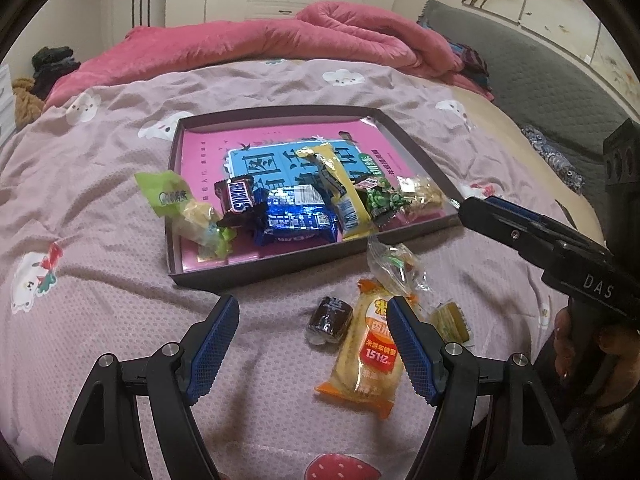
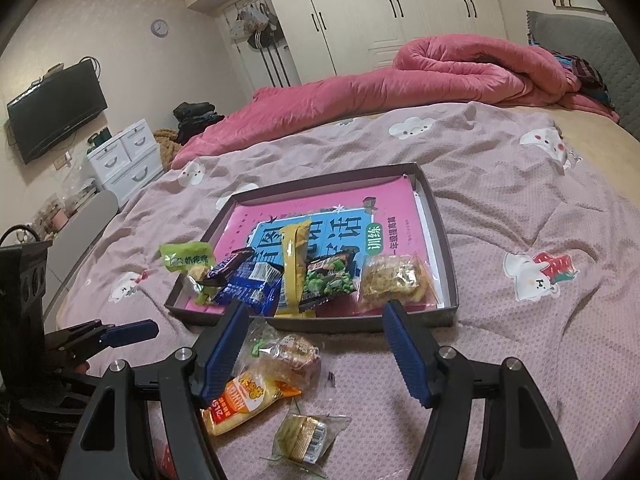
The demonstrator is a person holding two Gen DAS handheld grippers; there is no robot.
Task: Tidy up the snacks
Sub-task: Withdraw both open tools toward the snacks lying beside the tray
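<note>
Lying on a pink bedspread (image 1: 100, 200), a shallow dark tray (image 1: 280, 114) holds a pink book (image 1: 208, 148) and a row of snacks along its near side: a green packet (image 1: 168, 196) hanging over the left rim, a Snickers bar (image 1: 236, 198), a blue wafer pack (image 1: 296, 216), a long yellow packet (image 1: 340, 184), a green pea bag (image 1: 380, 200) and a clear bag of crackers (image 1: 422, 196) at the right end. Four snacks lie on the bedspread just in front of the tray: a clear wrapped pastry (image 1: 394, 268), an orange rice cracker pack (image 1: 368, 352), a small dark wrapped sweet (image 1: 330, 318) beside it, and a small yellowish wrapped cake (image 2: 304, 436). The left gripper (image 1: 312, 344) hovers over the bedspread with its jaws released and nothing between them; its right finger overlaps the rice cracker pack in the left wrist view, though whether they touch I cannot tell. The right gripper (image 2: 314, 350) also stands with jaws apart and empty, above the loose snacks near the tray's front rim. A rolled red quilt (image 2: 460, 68) lies at the far side of the bed.
</note>
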